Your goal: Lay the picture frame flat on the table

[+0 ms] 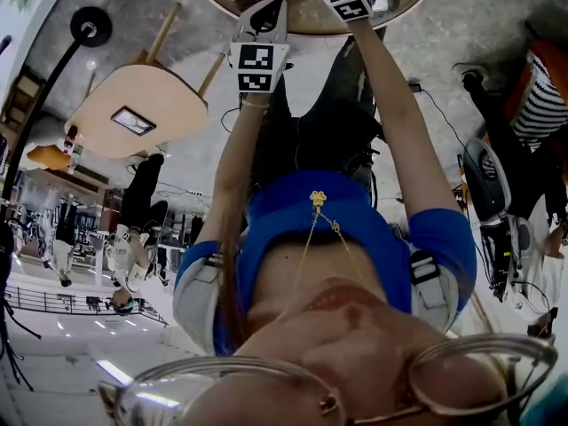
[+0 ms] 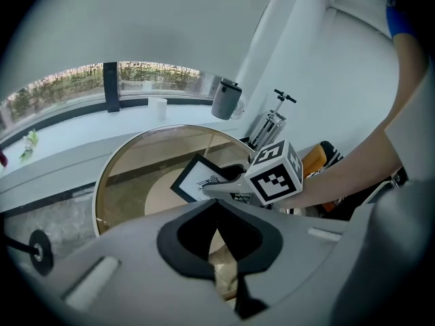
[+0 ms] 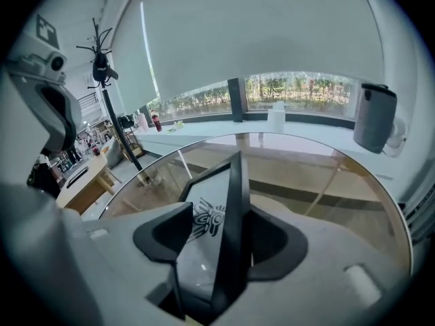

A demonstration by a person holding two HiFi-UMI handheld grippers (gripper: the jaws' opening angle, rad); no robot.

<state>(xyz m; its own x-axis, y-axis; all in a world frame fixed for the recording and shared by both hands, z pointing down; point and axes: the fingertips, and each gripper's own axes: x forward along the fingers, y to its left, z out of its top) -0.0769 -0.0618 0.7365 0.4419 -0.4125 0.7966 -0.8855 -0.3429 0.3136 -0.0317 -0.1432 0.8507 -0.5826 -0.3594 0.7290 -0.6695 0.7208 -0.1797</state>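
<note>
Finding: the picture frame (image 3: 216, 195) is not yet flat. It stands on edge on the round glass table (image 3: 306, 175), well inside the rim. In the right gripper view I see it edge-on, printed face turned to the left.

Right gripper (image 3: 219, 223): jaws apart, one on either side of the frame. I judge the pads are not pressing, so the frame is straddled, not clamped. That suits the job, since a loose bracket lets me tip the frame over without it skidding on the glass.

Left gripper (image 2: 217, 212): jaws together, nothing in them. It hangs short of the frame, over the edge of the table nearest me, out of the way. In its view the frame leans, with the right gripper at one corner.

Limits of inspection:
- The frame's foot, and any stand behind it, are hidden by both gripper bodies.
- I cannot confirm what bears its weight.
- The head view shows mostly the operator's torso and arms and only a strip of table edge, with no frame in it.
</note>
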